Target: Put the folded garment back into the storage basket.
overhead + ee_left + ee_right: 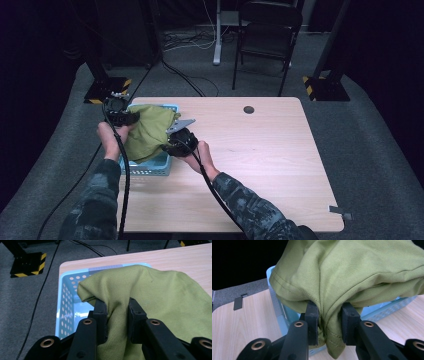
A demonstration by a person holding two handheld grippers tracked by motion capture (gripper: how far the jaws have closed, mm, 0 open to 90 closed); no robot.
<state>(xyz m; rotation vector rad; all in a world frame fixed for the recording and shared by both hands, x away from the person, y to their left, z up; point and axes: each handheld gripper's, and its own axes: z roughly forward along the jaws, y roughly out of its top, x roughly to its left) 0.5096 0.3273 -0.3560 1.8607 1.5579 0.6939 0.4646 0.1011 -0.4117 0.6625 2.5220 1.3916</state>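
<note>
Here, the olive-green cotton cloth [145,131] hangs bunched over the pale blue perforated plastic basket [150,170] on the light wooden surface [260,165]. The left gripper [117,315] has its fingers pinching one fold; the right gripper [329,317] pinches another at the hem.

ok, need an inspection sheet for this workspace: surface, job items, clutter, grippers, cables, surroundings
Surface: light wood table, dark round spot near the far edge.
Job's things: green cloth draped over a light blue perforated basket at the table's left edge.
Clutter: nothing seen.
Grippers: left gripper and right gripper each shut on a fold of the cloth.
Cables: a black cable trails from each gripper; more lie on the floor.
Surroundings: grey carpet, black chair, stands with yellow-black striped feet.
</note>
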